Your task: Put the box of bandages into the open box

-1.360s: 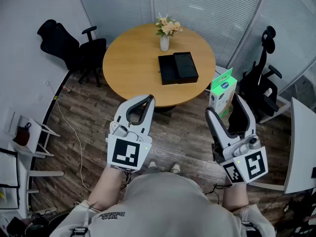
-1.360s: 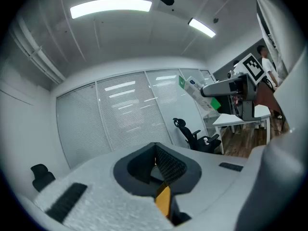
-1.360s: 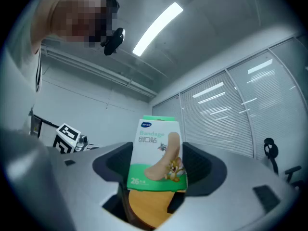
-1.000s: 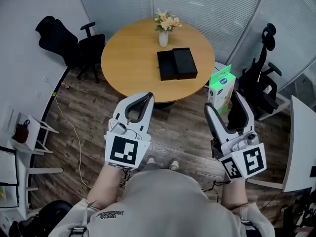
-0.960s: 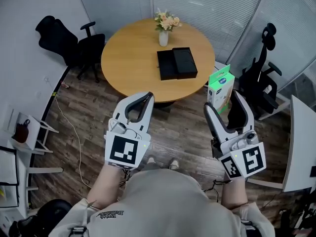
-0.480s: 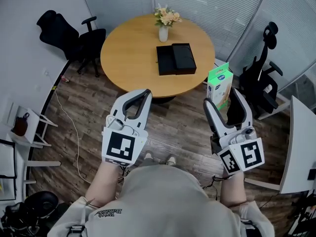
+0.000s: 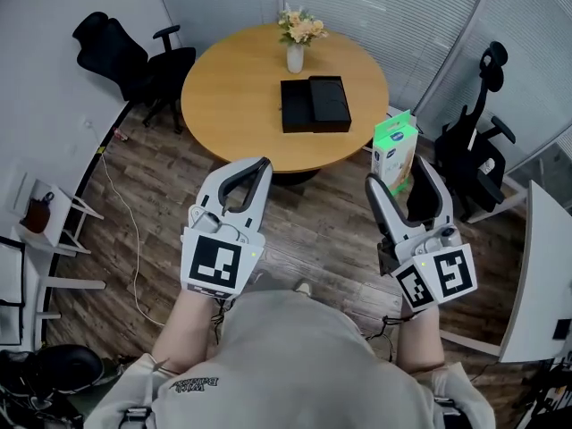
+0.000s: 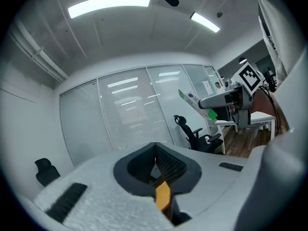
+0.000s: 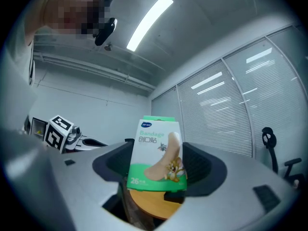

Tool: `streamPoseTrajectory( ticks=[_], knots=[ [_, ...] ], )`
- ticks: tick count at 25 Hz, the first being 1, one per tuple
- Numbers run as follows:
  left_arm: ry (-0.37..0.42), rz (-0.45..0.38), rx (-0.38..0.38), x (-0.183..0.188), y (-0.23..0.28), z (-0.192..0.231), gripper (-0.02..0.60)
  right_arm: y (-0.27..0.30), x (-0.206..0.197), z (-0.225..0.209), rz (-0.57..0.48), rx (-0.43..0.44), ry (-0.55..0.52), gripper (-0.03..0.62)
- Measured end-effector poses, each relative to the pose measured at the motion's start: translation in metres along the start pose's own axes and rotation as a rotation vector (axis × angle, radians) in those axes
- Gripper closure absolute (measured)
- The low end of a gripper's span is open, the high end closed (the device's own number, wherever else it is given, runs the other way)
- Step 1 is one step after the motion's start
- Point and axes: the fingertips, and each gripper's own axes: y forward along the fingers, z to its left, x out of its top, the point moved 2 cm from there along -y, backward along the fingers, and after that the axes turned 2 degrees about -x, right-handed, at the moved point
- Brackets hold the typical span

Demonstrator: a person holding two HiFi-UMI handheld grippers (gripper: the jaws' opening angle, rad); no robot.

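My right gripper [image 7: 404, 172] is shut on a green and white box of bandages [image 7: 394, 153], which stands upright between its jaws; the right gripper view shows the box's printed front [image 9: 157, 153]. An open black box [image 7: 315, 105] lies on the round wooden table [image 7: 232, 96], its lid laid beside its tray. The bandage box is held short of the table's near right edge, well above the floor. My left gripper [image 7: 246, 175] is shut with nothing in it, level with the right one, and its jaws meet in the left gripper view [image 8: 156, 165].
A white vase of flowers [image 7: 296, 41] stands at the table's far side. Black office chairs sit at the left [image 7: 134, 61] and at the right [image 7: 474, 150]. A white desk corner [image 7: 536, 275] lies at the far right. Wood flooring [image 7: 161, 195] separates me from the table.
The view has shifted a little, with the table drawn slightly nearer and both grippers drifting left. The right gripper keeps its hold on the bandage box; the left stays shut.
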Motion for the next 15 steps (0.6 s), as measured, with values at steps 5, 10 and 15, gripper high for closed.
streamPoseTrajectory(
  ticks=[5,10,15],
  knots=[
    [0.027,0.024,-0.003,-0.006,0.004,-0.009,0.56,-0.003,-0.006,-0.005,-0.002,-0.002,-0.061,0.283],
    [0.033,0.03,0.011,-0.005,0.008,-0.014,0.56,-0.002,-0.009,-0.011,-0.003,0.015,-0.064,0.283],
    [0.026,0.027,0.023,-0.009,0.015,-0.008,0.56,0.01,-0.013,-0.016,-0.002,0.023,-0.062,0.283]
  ],
)
